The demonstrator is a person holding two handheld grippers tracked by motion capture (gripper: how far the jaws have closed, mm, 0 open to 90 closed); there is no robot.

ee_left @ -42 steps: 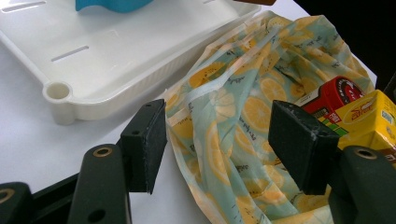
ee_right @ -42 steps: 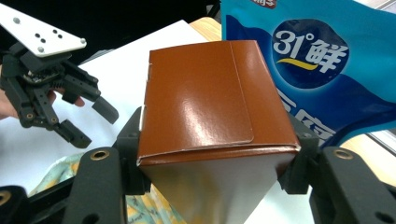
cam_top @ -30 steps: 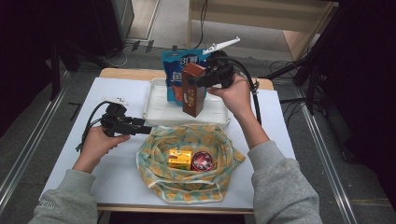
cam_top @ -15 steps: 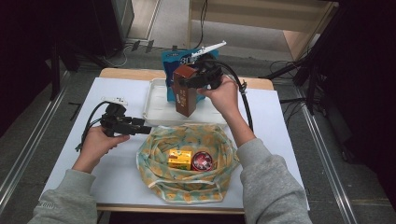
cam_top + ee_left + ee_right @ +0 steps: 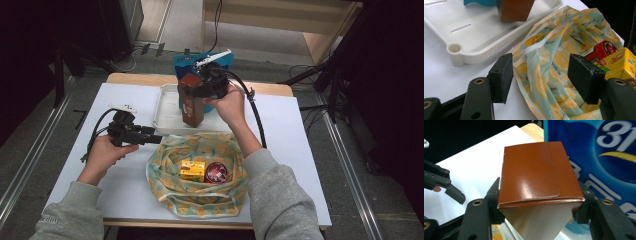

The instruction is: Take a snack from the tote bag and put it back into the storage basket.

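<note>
My right tongs (image 5: pixel 196 89) clamp the brown box (image 5: pixel 192 102), which has come down and left onto the white tray (image 5: pixel 167 111) before the blue bag (image 5: pixel 186 62); release seems next. My left tongs (image 5: pixel 150 136) gape empty beside the lemon-print bag (image 5: pixel 165 155).

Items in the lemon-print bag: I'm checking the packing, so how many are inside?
2: a yellow carton at the left and a red-lidded can right of it; folds of the bag may hide more.
</note>
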